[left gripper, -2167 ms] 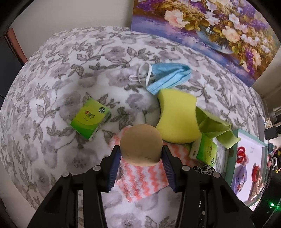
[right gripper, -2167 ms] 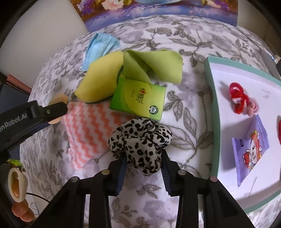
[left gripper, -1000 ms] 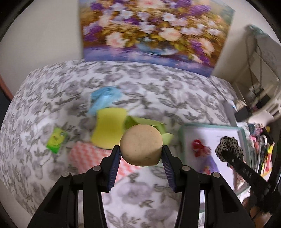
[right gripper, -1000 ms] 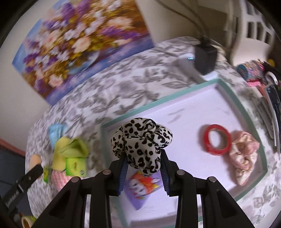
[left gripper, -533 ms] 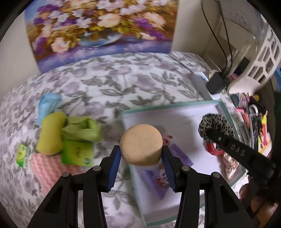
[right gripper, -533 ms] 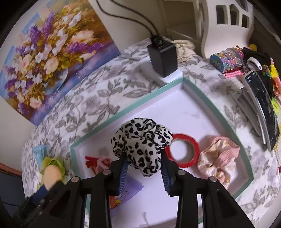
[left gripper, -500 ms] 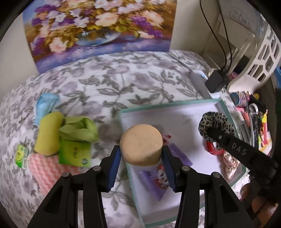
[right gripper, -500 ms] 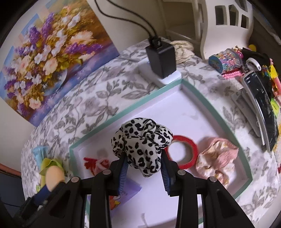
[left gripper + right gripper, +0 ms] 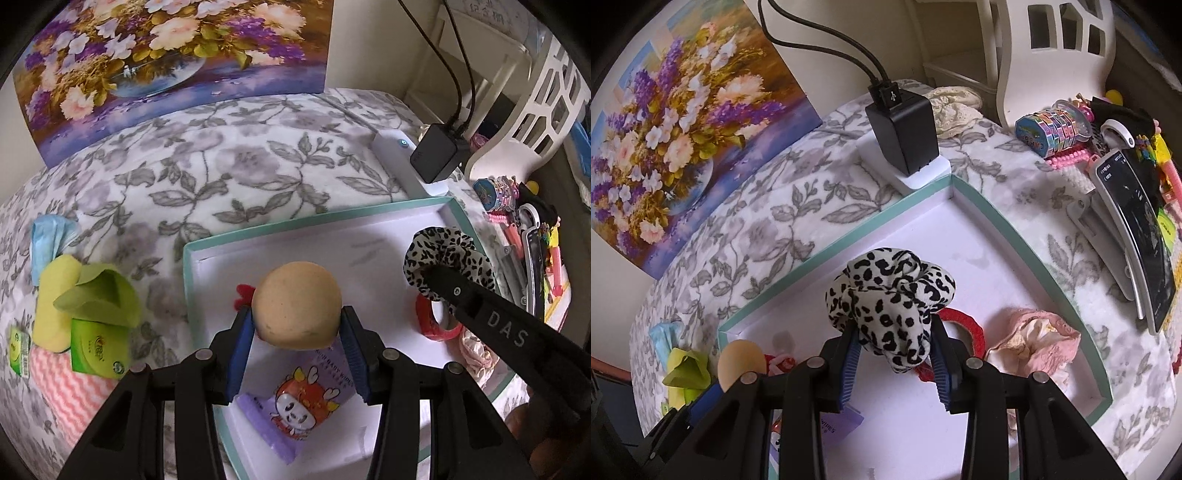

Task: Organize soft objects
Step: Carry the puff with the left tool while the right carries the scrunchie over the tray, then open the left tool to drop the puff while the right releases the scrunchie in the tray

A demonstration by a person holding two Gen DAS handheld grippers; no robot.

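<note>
While unseen rightward, green packet point(image 9: 99, 350) (leftward).

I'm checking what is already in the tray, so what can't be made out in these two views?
- Red item: left view, mostly behind the sponge.
- Wipes pack: right view, hidden by the right gripper; its print is too small.
- Red ring: right view, partly behind the scrunchie.
- Tray: near edge cut off.

Between the left gripper's point(image 9: 297, 334) ribbed pads sat a matt, porous sponge puff point(image 9: 297, 305); beneath it, a glossy wipes packet point(image 9: 295, 406).
</note>
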